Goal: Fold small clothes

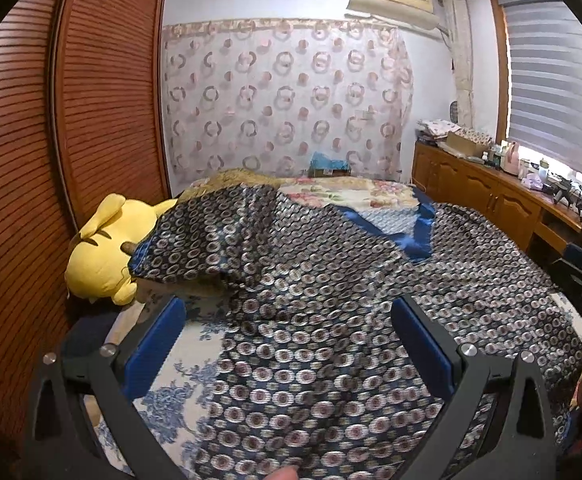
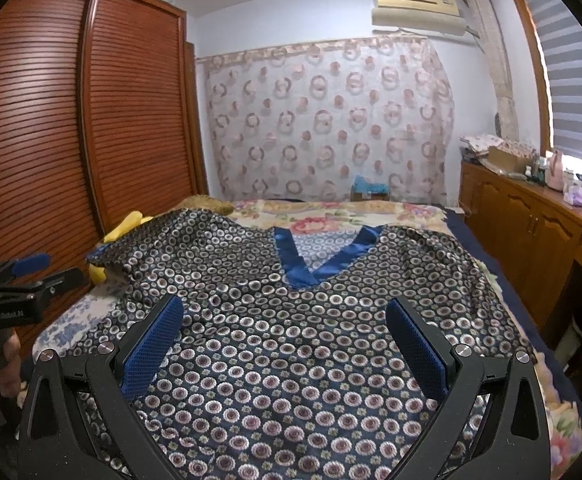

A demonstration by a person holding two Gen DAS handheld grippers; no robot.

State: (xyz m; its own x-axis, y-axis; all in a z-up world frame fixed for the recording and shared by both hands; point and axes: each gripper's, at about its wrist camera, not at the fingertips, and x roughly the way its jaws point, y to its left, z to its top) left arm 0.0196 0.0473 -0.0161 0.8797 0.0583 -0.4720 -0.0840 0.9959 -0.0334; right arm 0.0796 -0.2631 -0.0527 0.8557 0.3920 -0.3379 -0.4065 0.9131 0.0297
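A dark blue garment (image 2: pixel 291 320) with a pattern of small rings and a shiny blue V-neck trim (image 2: pixel 315 260) lies spread on the bed, neck away from me. One sleeve is draped over a yellow plush toy (image 1: pixel 107 252). The garment fills the left wrist view (image 1: pixel 331 320) too. My left gripper (image 1: pixel 289 308) is open and empty above the garment's left side. My right gripper (image 2: pixel 285 308) is open and empty above the garment's lower middle. The left gripper also shows at the left edge of the right wrist view (image 2: pixel 23 276).
The bed has a floral sheet (image 2: pixel 331 212). A brown slatted wardrobe (image 1: pixel 91 100) stands close on the left. A wooden cabinet (image 2: pixel 531 232) with bottles and boxes runs along the right under a window. A patterned curtain (image 2: pixel 331 120) hangs at the back.
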